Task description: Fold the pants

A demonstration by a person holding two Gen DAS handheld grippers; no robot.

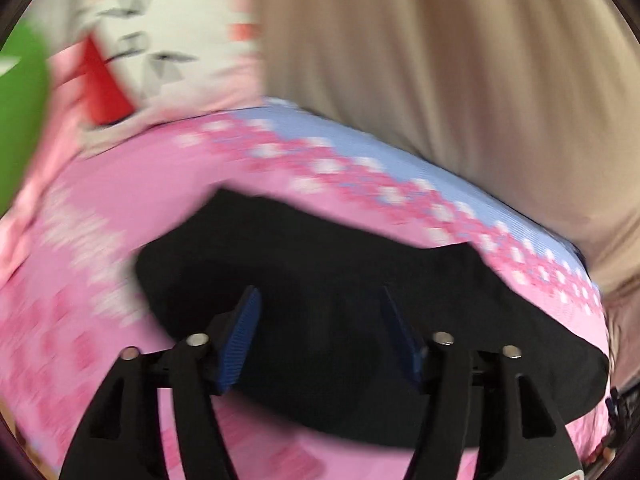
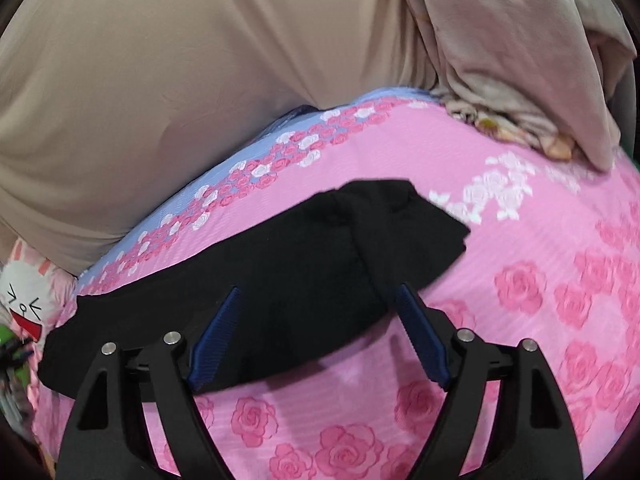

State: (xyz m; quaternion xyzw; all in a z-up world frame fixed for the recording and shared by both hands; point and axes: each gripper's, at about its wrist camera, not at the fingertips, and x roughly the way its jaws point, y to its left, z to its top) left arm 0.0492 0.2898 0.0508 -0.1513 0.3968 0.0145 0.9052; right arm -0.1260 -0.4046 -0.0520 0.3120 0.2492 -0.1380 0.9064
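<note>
Black pants [image 1: 280,248] lie flat on a pink rose-print sheet [image 1: 100,280]; the left wrist view is motion-blurred. My left gripper [image 1: 320,292] hovers over the pants, its blue pads [image 1: 240,344] wide apart with nothing clamped between them. In the right wrist view the pants [image 2: 280,248] stretch as a long dark band from lower left to a folded end at upper right. My right gripper [image 2: 318,290] stands open above the band's near edge, and its blue pads [image 2: 212,344] are not pressing on the cloth.
A large beige fabric mass [image 2: 160,80] [image 1: 440,80] lies along the sheet's far, blue-edged border [image 2: 224,168]. A crumpled floral blanket [image 2: 520,80] sits at the far right. A cartoon-face cushion [image 1: 152,40] [image 2: 20,300] and something green [image 1: 20,120] are at the left.
</note>
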